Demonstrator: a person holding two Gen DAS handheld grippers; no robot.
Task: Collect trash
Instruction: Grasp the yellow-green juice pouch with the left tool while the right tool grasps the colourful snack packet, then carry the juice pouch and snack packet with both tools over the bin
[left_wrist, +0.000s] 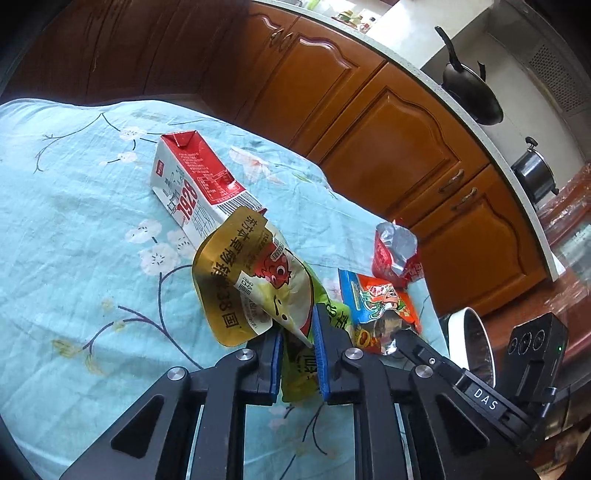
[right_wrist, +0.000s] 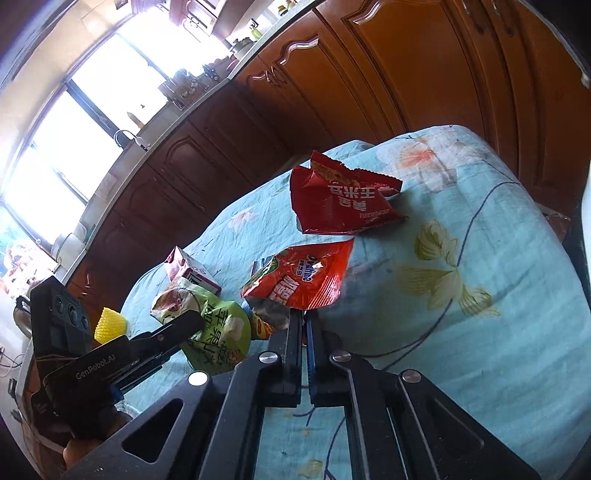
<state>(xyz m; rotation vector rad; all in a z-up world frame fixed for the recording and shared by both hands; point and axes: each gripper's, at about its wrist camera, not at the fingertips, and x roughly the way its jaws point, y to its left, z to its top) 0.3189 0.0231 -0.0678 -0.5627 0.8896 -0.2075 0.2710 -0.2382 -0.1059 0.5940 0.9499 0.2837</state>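
Now | left fingers (left_wrist: 298, 334) clamp green wrapper (left_wrist: 295, 373) | right fingers (right_wrist: 304, 321) clamp red wrapper (right_wrist: 306, 277) edge

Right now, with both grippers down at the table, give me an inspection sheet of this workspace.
Surface: teal floral cloth over the table, rumpled.
Job's things: milk carton lying flat; green-gold snack bag; orange-red wrapper; opened red bag.
Clutter: yellow knobbly object; white-rimmed container beside the table edge.
Grippers: left gripper, jaws shut on the green-gold snack bag; right gripper, jaws shut on the orange-red wrapper's edge.
Cables: thin wires at the far left, off the table.
Surroundings: wooden cabinets; wok and pot on the counter; bright window.
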